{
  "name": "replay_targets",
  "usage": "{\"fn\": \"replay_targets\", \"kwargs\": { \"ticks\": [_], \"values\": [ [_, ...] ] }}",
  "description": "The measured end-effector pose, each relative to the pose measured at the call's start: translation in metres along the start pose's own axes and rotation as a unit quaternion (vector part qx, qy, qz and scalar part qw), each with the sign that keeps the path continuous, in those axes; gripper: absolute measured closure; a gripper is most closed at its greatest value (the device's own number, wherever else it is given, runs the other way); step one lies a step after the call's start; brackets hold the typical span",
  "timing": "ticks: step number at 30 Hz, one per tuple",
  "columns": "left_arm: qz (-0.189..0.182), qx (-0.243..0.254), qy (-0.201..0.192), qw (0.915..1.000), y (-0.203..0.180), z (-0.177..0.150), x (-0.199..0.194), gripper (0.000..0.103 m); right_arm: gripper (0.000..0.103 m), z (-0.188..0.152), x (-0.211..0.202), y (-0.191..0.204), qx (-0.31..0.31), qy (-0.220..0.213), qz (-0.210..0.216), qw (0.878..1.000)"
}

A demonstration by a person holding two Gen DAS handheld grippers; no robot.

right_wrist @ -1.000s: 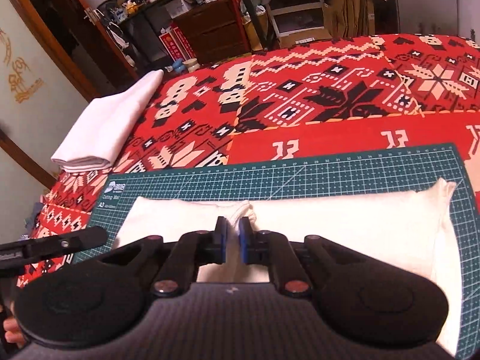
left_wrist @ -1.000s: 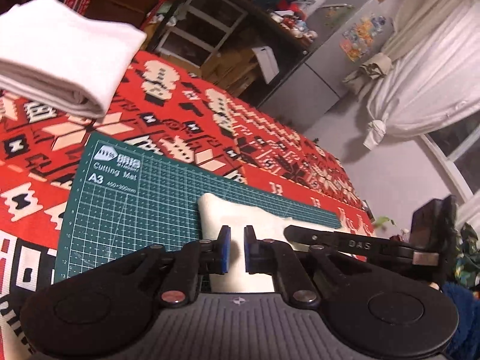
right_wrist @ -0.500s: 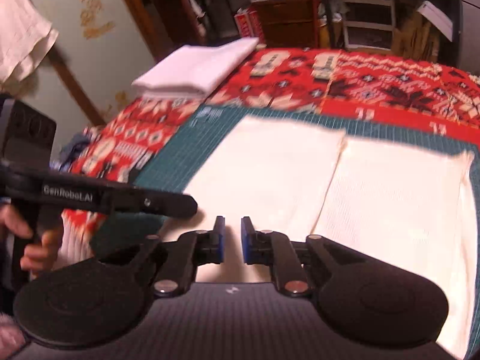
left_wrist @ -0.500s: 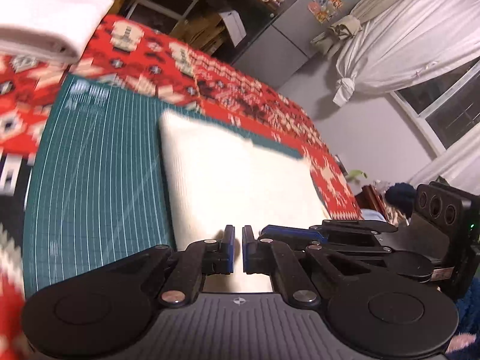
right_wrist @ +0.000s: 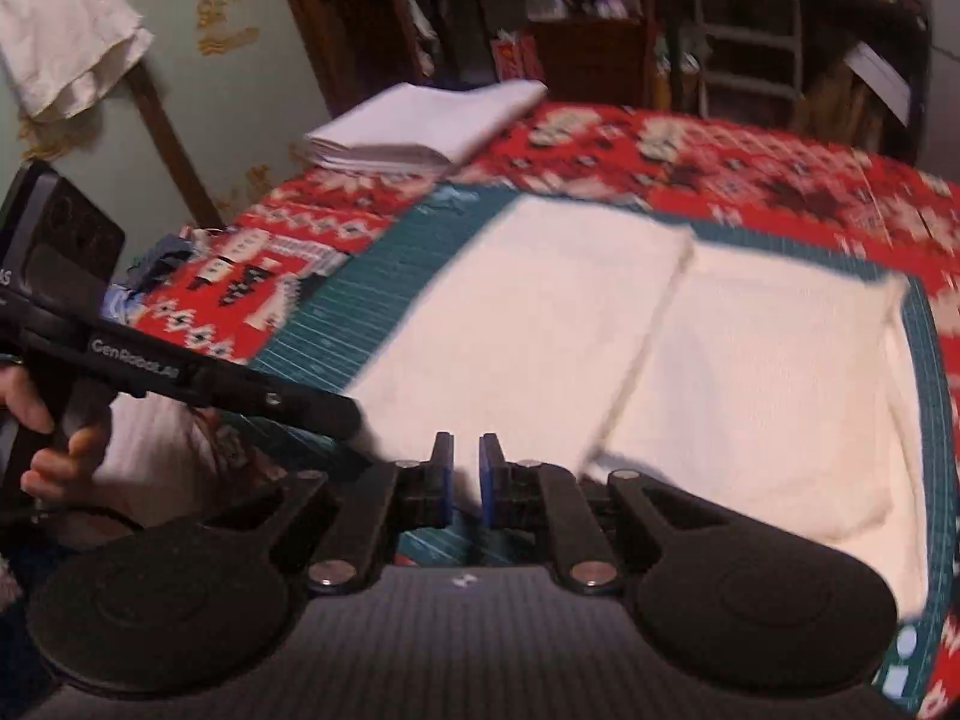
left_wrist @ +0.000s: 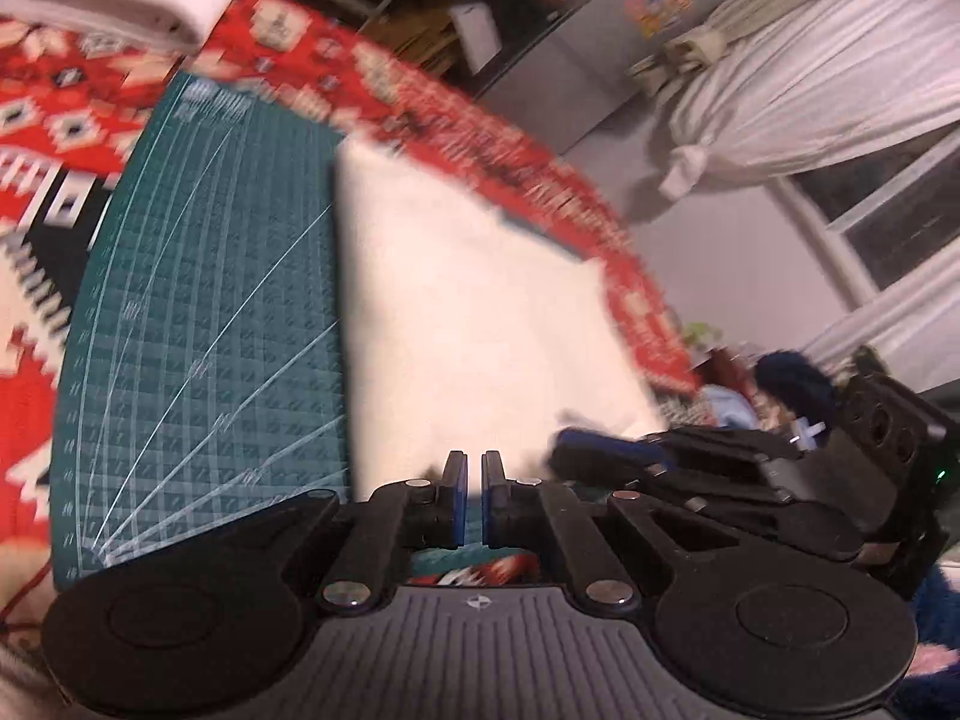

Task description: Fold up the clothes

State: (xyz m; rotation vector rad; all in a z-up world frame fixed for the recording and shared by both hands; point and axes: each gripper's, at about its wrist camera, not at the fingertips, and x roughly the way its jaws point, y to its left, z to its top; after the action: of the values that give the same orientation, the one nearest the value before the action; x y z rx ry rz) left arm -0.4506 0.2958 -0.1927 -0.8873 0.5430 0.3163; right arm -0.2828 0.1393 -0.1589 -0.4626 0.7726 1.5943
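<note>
Cloth (right_wrist: 630, 360), cream, lies folded flat on green cutting mat (left_wrist: 210, 330), one half lapped over the other, fold line running across its middle. Mat sits on red patterned surface (right_wrist: 750, 168). Left tool (left_wrist: 469, 498) and right tool (right_wrist: 461, 486) both hover at cloth's near edge, fingers narrowly parted, gripping nothing. Stack of white folded laundry (right_wrist: 420, 126) rests at surface's far corner.

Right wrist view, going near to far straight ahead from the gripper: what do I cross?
right gripper → cream cloth on the cutting mat → red patterned cover → shelving at the back wall.
</note>
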Motion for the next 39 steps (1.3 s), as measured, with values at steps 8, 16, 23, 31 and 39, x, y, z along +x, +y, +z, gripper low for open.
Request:
{"fn": "replay_targets", "kwargs": {
  "ticks": [8,16,23,31,39],
  "values": [
    [0.011,-0.042,-0.003,0.9991,0.020,-0.004,0.005,0.101,0.097,-0.003,0.031,0.004,0.009,0.026,-0.003,1.000],
    [0.011,-0.054,-0.033,0.9979,0.015,0.012,0.001,0.101,0.092,0.036,0.027,0.001,0.025,0.003,-0.008,1.000],
    [0.032,-0.079,-0.027,0.9960,0.027,0.009,0.006,0.100,0.093,0.052,0.074,0.003,0.020,0.044,-0.013,0.999],
    [-0.010,-0.121,-0.047,0.9915,0.041,0.009,-0.004,0.101,0.095,0.078,0.076,0.009,0.010,0.051,-0.019,0.998],
    [-0.036,-0.134,-0.045,0.9894,0.048,0.006,0.001,0.101,0.096,0.085,0.089,-0.003,0.045,0.062,-0.021,0.997]
  ]
}}
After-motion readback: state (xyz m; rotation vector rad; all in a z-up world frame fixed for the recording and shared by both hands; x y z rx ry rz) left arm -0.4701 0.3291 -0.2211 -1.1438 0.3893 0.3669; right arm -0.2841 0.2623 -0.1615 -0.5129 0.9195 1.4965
